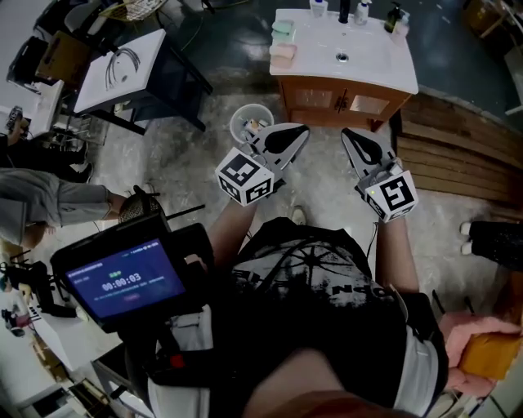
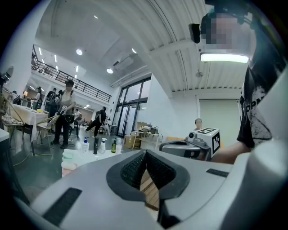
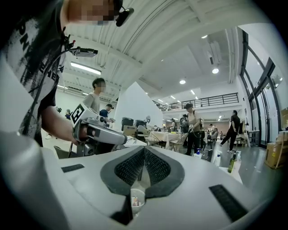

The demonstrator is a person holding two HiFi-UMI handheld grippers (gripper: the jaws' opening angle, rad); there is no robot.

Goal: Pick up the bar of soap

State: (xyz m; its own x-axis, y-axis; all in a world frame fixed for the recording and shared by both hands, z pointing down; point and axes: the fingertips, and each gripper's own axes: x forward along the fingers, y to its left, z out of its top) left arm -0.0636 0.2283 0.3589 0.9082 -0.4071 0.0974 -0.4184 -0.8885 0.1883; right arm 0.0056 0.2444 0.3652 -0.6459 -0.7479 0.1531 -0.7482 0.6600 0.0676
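Note:
Bars of soap, a green one [image 1: 283,29] and a pink one [image 1: 283,54], lie stacked at the left end of a white vanity top [image 1: 376,61] far ahead. In the left gripper view the green soap [image 2: 68,156] and the pink soap [image 2: 68,167] show low at the left. My left gripper [image 1: 303,130] and right gripper [image 1: 346,133] are held side by side in the air, short of the vanity, both shut and empty. Their jaws meet with nothing between them in the left gripper [image 2: 145,152] and right gripper [image 3: 144,150] views.
Several bottles [image 1: 351,10] stand at the back of the vanity by the sink drain [image 1: 341,58]. A white bucket [image 1: 248,122] sits on the floor left of the wooden cabinet [image 1: 343,100]. Wooden planks [image 1: 458,155] lie at the right, a white-topped table [image 1: 122,69] at the left. People stand around.

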